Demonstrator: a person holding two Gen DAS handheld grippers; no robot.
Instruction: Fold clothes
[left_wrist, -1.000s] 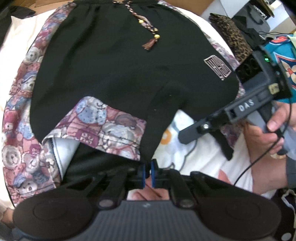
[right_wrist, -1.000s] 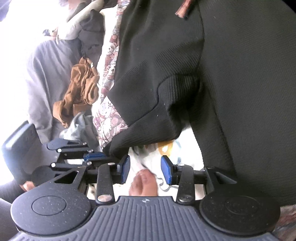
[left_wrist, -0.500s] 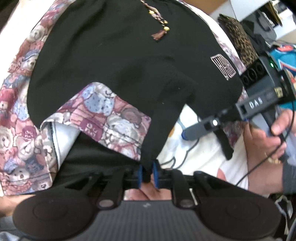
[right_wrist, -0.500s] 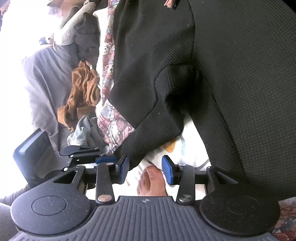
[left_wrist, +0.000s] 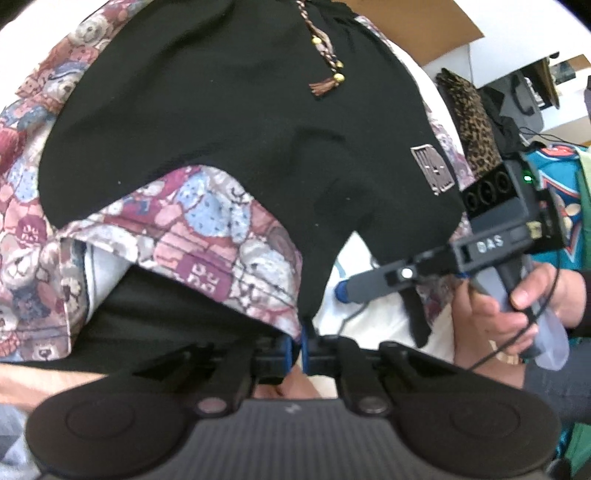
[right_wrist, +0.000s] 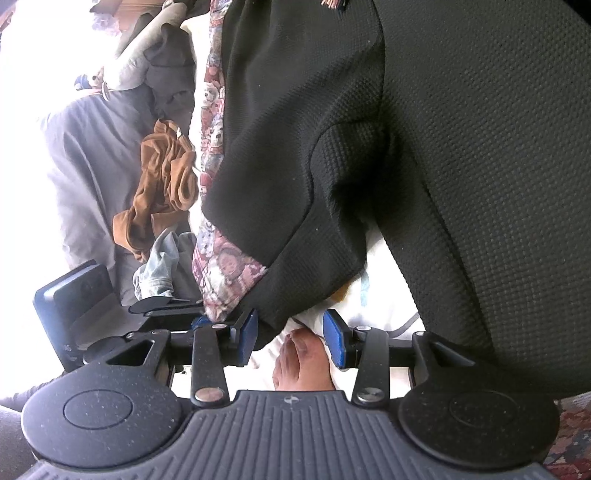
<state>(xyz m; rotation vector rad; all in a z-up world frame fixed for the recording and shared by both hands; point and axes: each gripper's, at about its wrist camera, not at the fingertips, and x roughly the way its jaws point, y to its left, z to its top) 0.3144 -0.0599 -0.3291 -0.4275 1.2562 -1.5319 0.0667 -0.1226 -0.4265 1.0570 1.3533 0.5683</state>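
Black shorts (left_wrist: 221, 122) with a beaded drawstring tassel (left_wrist: 325, 83) and a grey patch (left_wrist: 432, 173) lie spread on a teddy-bear print cloth (left_wrist: 207, 236). My left gripper (left_wrist: 298, 347) is at the near hem, its blue pads closing tight on the black edge together with the print cloth's corner. In the right wrist view the shorts (right_wrist: 461, 166) fill the frame. My right gripper (right_wrist: 291, 332) is open just under the crotch, a black hem corner hanging by its left pad (right_wrist: 249, 328) without being pinched. A bare foot (right_wrist: 301, 365) shows below it.
A white printed sheet (left_wrist: 369, 314) lies under the clothes. A hand (left_wrist: 491, 314) holds the other gripper at the right. A brown garment (right_wrist: 162, 184), grey clothes (right_wrist: 85, 155) and a denim piece (right_wrist: 159, 269) are heaped at the left. Leopard fabric (left_wrist: 469, 122) and teal cloth (left_wrist: 565, 192) lie to the right.
The left wrist has rolled, tilting its view. Its jaws parted slightly around the hem and are pinched together again. The right gripper has crept a little closer under the shorts, still open.
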